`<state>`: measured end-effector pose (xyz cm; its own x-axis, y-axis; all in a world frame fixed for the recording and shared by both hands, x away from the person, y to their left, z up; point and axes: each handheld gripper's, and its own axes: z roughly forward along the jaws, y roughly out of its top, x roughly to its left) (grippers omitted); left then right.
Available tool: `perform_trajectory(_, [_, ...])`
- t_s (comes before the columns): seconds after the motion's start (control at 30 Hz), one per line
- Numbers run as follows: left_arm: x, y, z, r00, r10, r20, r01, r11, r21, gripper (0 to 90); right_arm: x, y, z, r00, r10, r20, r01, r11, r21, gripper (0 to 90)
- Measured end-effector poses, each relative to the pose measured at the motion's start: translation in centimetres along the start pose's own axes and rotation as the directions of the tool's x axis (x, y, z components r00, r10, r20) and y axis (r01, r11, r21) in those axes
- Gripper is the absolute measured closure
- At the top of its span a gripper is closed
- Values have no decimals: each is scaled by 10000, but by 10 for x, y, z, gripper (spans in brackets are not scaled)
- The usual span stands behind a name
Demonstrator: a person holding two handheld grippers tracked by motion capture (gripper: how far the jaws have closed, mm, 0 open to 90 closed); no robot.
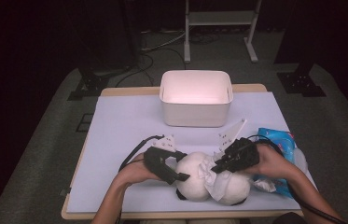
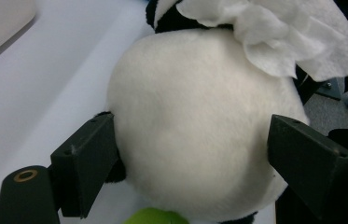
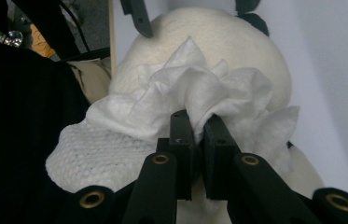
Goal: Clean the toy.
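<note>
One plush panda (image 1: pixel 209 179) lies near the front edge of the table (image 1: pixel 120 135), white with black patches, its two rounded parts side by side. One crumpled white wipe (image 1: pixel 207 169) sits on top of it, between the two rounded parts. The right gripper (image 1: pixel 218 167) has its jaws pressed together on a fold of that wipe, which bunches up around the jaw tips in the right gripper view (image 3: pixel 195 100). The left gripper (image 1: pixel 174 170) has its jaws spread wide on either side of the panda's left rounded part (image 2: pixel 195 130); the left jaw touches the fur, while whether the right jaw touches cannot be told. Two hands come in from the front edge: the left hand (image 1: pixel 136 170) wraps its gripper from the left with the forearm angled inward, and the right hand (image 1: pixel 267 163) holds its gripper from the right, pointing it left and down at the panda. One blue packet (image 1: pixel 281 144) lies just behind the right hand. One white bin (image 1: pixel 196 114) stands farther back at the table's middle, well apart from the panda.
</note>
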<state>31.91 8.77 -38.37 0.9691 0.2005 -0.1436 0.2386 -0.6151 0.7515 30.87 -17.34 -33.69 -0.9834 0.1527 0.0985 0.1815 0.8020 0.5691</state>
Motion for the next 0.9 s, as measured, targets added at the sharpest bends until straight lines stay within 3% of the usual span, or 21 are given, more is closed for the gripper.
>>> perform_trajectory(0.23, [0, -3, 8, 9998, -169, 107, 167, 9996, 229, 160, 2, 13, 1, 9993, -342, 157, 338, 9991, 263, 833])
perform_trajectory(0.37, [-1, -3, 7, 9999, -79, 114, 76, 9996, 279, 160, -6, 29, 10, 9986, -524, 77, 519, 9971, 558, 831])
perform_trajectory(0.53, [0, -3, 7, 9999, -126, 112, 123, 9996, 263, 160, -15, 39, 18, 9991, -409, 67, 404, 9972, 624, 831])
perform_trajectory(0.73, [-1, -3, 7, 9999, -55, 122, 52, 9996, 268, 160, -18, 32, 11, 9995, -258, 205, 241, 9964, 810, 828])
perform_trajectory(0.9, [-2, -2, 7, 9999, -60, 136, 56, 9997, 256, 160, -18, 13, -9, 9984, 40, 560, -71, 9985, 544, 827])
